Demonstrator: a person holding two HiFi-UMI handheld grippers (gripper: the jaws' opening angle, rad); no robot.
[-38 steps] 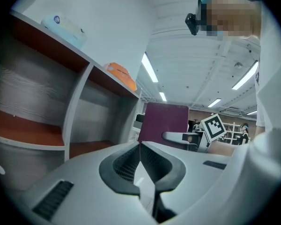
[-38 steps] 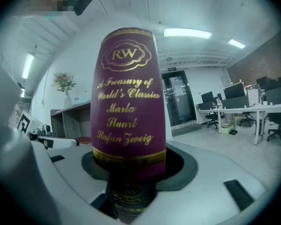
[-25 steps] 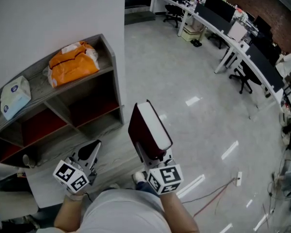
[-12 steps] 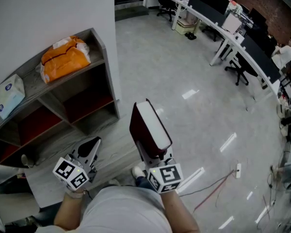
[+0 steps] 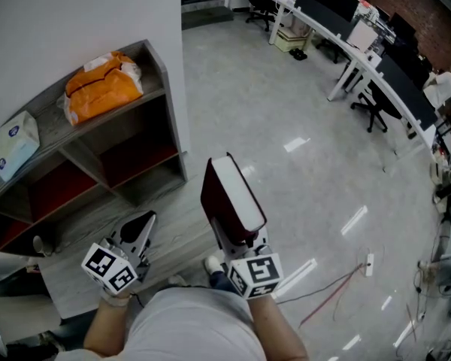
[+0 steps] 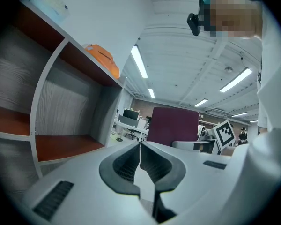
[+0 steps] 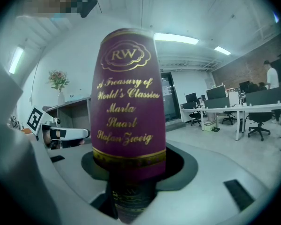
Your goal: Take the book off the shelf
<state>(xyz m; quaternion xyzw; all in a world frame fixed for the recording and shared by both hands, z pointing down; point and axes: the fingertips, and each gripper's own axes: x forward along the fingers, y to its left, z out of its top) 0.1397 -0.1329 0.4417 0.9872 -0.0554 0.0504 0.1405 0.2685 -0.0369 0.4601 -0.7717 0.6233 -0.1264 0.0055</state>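
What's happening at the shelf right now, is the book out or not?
The person has the maroon book clamped at its lower end in the right tool, held upright over the floor and clear of the shelf. So the book is out. The left tool is shut with nothing in it, held low near the shelf's front. An orange bag and a tissue pack lie on the shelf's top.

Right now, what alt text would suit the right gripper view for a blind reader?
A maroon book with gold spine lettering stands upright, clamped in the right gripper. Behind it are office desks and, at left, the left gripper.
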